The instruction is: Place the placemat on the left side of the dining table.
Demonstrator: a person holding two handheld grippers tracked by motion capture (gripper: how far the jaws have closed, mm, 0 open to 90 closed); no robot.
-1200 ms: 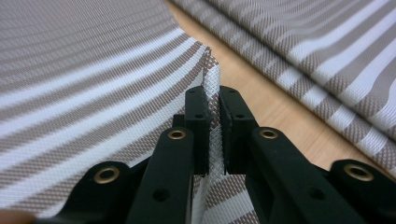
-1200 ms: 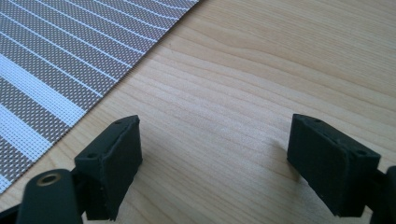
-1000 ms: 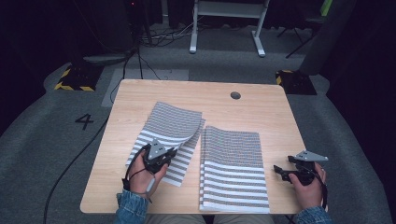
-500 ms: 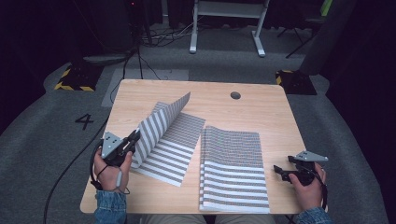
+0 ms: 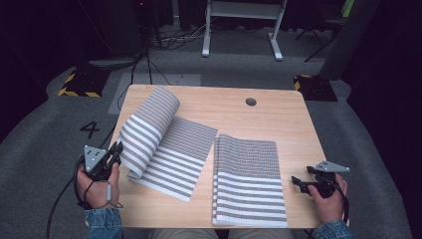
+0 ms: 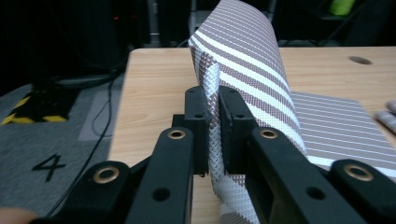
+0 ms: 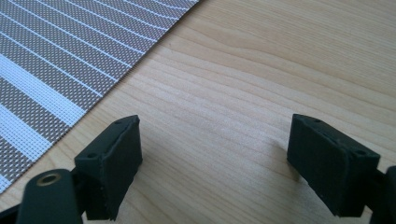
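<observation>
Peeled leftward, striped mat [image 5: 149, 130] sits pinched in left gripper [image 6: 212, 130] jaws.

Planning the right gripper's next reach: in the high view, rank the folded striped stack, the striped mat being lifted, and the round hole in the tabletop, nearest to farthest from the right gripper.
1. Folded striped stack: just left of the right gripper, flat at the table's near edge.
2. Round hole: farther back, toward the table's far edge.
3. Lifted striped mat: across on the left side, pinched by the left gripper.
</observation>
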